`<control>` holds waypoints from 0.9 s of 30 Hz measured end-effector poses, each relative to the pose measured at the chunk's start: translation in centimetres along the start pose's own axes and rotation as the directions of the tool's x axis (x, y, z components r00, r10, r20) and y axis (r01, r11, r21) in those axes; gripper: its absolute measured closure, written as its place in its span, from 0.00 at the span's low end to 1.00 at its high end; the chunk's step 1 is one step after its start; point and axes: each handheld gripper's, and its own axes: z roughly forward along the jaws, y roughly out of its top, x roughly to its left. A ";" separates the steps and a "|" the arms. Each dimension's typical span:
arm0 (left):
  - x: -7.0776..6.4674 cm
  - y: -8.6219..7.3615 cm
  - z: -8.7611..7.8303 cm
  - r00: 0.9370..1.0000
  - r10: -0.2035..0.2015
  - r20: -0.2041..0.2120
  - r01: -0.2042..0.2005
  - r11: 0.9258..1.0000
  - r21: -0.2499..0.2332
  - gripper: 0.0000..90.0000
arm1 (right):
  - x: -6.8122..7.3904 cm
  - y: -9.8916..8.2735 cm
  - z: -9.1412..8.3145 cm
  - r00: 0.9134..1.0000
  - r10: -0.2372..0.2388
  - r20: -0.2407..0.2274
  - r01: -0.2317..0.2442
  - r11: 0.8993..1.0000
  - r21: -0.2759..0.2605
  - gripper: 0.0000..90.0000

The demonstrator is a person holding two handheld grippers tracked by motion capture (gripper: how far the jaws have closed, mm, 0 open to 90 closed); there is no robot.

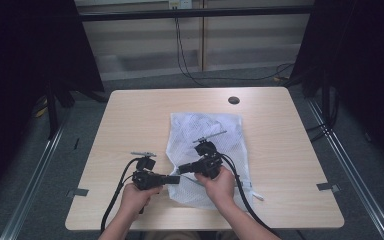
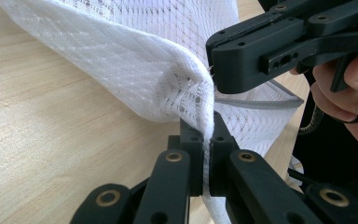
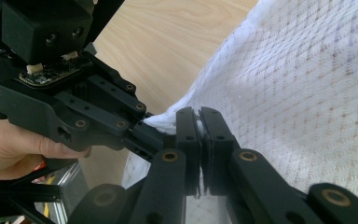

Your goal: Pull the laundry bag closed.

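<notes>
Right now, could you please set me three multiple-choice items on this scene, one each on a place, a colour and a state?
1. Where does the mesh bag lie on the table?
A. far left corner
B. middle to near edge
C. on the floor

2. What colour is the bag?
A. white
B. red
C. black

3. How do the left gripper and right gripper stand?
A. both open above the bag
B. one open, one shut
C. both shut on the bag

Answers: 1 B, the high view shows it there. 2 A, white mesh in every view. 3 C, each gripper view shows mesh pinched between shut jaws.
</notes>
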 end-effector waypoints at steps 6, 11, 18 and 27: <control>-0.1 0.0 0.1 1.000 0.000 0.000 0.000 1.000 0.000 0.99 | -0.2 -0.2 -0.1 1.000 0.001 -0.008 -0.001 1.000 -0.003 0.97; -0.2 0.0 0.0 1.000 -0.017 0.014 0.017 1.000 -0.009 0.99 | -0.6 -0.2 -0.3 1.000 0.016 -0.009 -0.016 1.000 -0.007 0.97; -0.1 0.0 0.0 1.000 -0.006 0.014 0.006 1.000 -0.011 0.99 | -0.6 -0.3 -0.3 1.000 0.008 -0.006 -0.008 1.000 0.004 0.97; -0.2 0.0 -0.1 1.000 -0.006 0.027 0.006 1.000 -0.012 0.99 | -0.7 -0.4 -0.5 1.000 -0.002 0.011 0.002 1.000 0.024 0.97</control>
